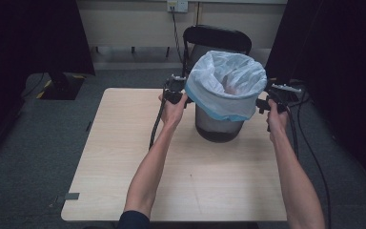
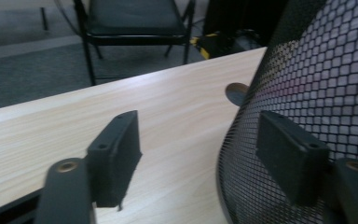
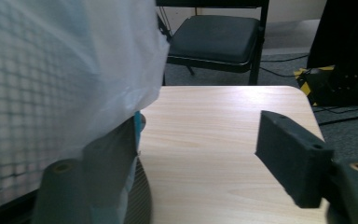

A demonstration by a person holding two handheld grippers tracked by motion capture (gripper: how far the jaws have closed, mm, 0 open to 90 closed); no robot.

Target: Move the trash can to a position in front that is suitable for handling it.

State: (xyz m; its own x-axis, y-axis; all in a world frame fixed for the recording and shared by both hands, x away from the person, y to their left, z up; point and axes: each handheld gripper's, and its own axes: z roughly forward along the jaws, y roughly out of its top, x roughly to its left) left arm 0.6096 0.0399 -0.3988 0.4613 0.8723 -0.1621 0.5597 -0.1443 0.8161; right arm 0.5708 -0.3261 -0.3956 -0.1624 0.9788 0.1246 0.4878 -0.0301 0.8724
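A black mesh wastebasket (image 1: 218, 125) lined with a white plastic bag (image 1: 226, 81) stands on the wooden table (image 1: 124, 157), upper centre of the high view. The left gripper (image 1: 180, 95) sits at the basket's left side; in its own view the jaws stand apart, one over bare tabletop, the other against the mesh, clamping nothing. The right gripper (image 1: 267, 106) sits at the basket's right; its jaws gape too, the bag's hem draped over one jaw, not pinched.
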